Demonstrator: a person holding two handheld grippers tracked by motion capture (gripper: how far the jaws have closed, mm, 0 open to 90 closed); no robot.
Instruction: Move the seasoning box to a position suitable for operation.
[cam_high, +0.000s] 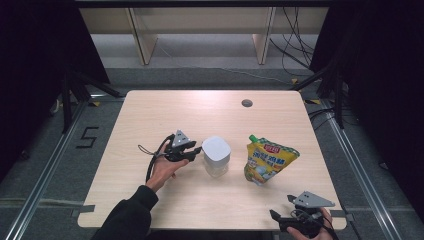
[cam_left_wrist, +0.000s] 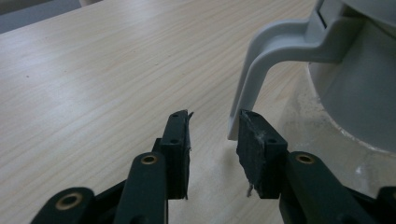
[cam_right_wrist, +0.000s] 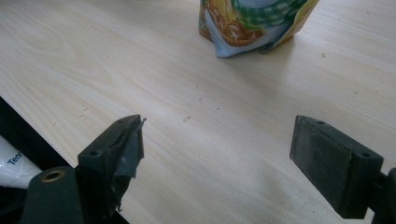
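A white plastic jug with a lid stands mid-table. Its grey-white handle curves down just beyond my left gripper's right pad tip, and the jaws have a narrow gap with nothing pressed between them. In the high view the left gripper points at the jug's left side. A yellow and green spouted pouch stands to the jug's right. My right gripper rests at the table's front right edge, jaws wide open and empty, with the pouch's base ahead of the right gripper.
The light wooden table has a small round dark hole near its far edge. Dark curtains flank both sides, and cables lie on the floor at the back right. Fine crumbs dot the tabletop near the pouch.
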